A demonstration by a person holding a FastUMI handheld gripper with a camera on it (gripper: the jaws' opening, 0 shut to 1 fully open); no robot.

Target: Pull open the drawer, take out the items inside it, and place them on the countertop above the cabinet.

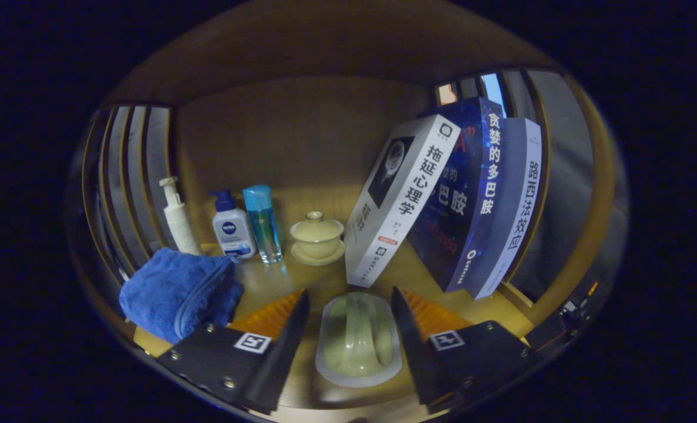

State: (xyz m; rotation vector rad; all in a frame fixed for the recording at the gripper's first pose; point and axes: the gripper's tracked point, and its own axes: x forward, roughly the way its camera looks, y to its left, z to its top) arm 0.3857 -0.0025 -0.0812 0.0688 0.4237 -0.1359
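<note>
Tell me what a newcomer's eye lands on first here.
First, the pale green ceramic piece lying between the open gripper fingers, which flank it without pressing it. Next, three leaning books beyond the fingers, tilted on the wooden shelf. A folded blue towel sits beside the gripper, in front of three bottles.

NIVEA on the pump bottle (pixel 232 232) — Chinese titles on three book spines (pixel 404 200).

The gripper (pixel 349 302) is showing two wedge-shaped fingers (pixel 283 329) projecting forward from flat plate mounts. Each mount is carrying one square black-and-white fiducial marker (pixel 252 342) beside the finger base. Round screws (pixel 228 383) are fastening the plates outward of each marker. Ridged, ribbed surfacing is running along each finger's outer flank.
</note>
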